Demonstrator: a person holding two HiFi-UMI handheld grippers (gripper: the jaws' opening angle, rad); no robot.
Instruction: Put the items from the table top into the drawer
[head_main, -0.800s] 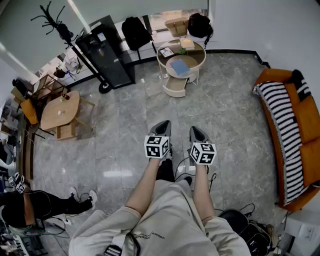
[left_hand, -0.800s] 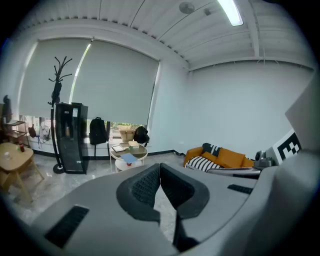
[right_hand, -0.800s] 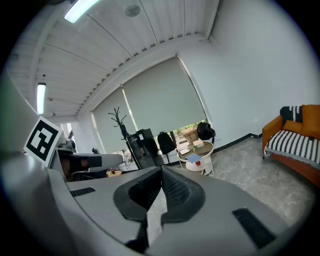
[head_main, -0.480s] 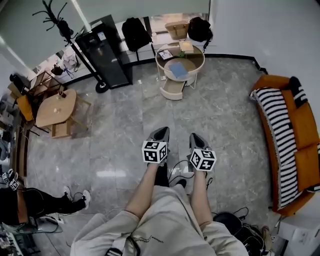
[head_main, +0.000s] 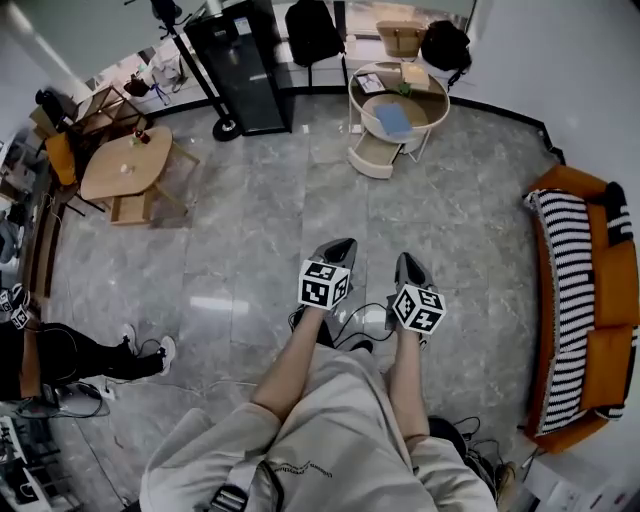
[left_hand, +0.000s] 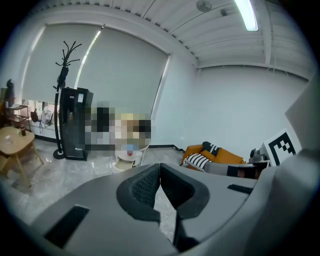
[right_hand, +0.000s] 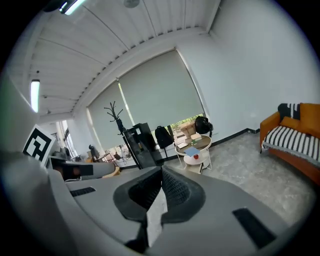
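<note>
- stretching over the floor well to the left of the round bench (head_main: 446, 98), a person's legs (head_main: 110, 360) lie off the straight path to it; drifting that way would risk a trip.
- the small wooden table (head_main: 120, 168) stands left of the round bench and the black cabinet (head_main: 245, 55) just beside its left edge, so a wide swing of an elbow on arrival could knock either.
- the left gripper (head_main: 340, 246) hangs well short of the round bench, its jaws pressed together on nothing; if it arrives like that it would likely shove an item rather than take it.
- loose cables (head_main: 365, 315) curl at the feet, far from the round bench, and a first step could snag them.
- the items sit on the round bench: books on top and a blue book (head_main: 393, 118) on the lower tier. the drawer (head_main: 372, 160) is pulled out on the near side, low enough to be walked into or bumped shut.
- the right gripper (head_main: 406, 264), equally far from the round bench, also has its jaws closed and empty, so the same pushing risk applies.
- the orange sofa (head_main: 600, 300) stands well right of the round bench and is a hazard only if the approach veers right.
</note>
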